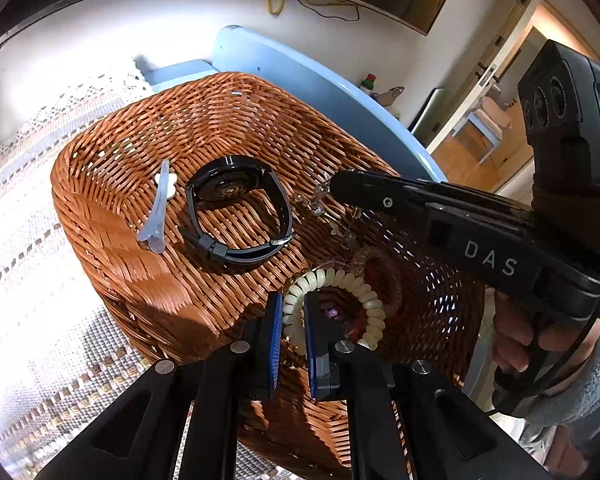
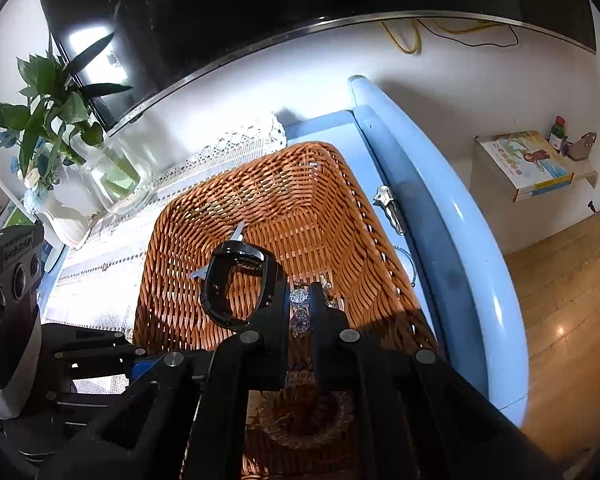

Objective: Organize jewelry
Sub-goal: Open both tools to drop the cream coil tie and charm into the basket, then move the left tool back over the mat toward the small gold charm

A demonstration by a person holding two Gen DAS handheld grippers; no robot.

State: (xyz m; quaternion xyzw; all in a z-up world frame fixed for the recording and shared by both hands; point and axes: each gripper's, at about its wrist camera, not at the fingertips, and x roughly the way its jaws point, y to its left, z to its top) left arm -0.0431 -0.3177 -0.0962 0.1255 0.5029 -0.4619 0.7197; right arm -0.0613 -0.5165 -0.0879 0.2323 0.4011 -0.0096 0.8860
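Holding 2 pieces over the wicker basket (image 1: 148,280), the left hand-held gripper (image 1: 290,320) clamps a cream bead bracelet (image 1: 340,280). The right hand-held gripper (image 2: 300,312) pinches a clear crystal strand (image 2: 300,304), probably to drop both beside the black watch (image 1: 236,212).

Blue table (image 2: 440,216), lace cloth (image 2: 228,148), wicker basket (image 2: 172,280), glass vase (image 2: 116,180)

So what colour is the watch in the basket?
Black; the watch shows best in the left wrist view.
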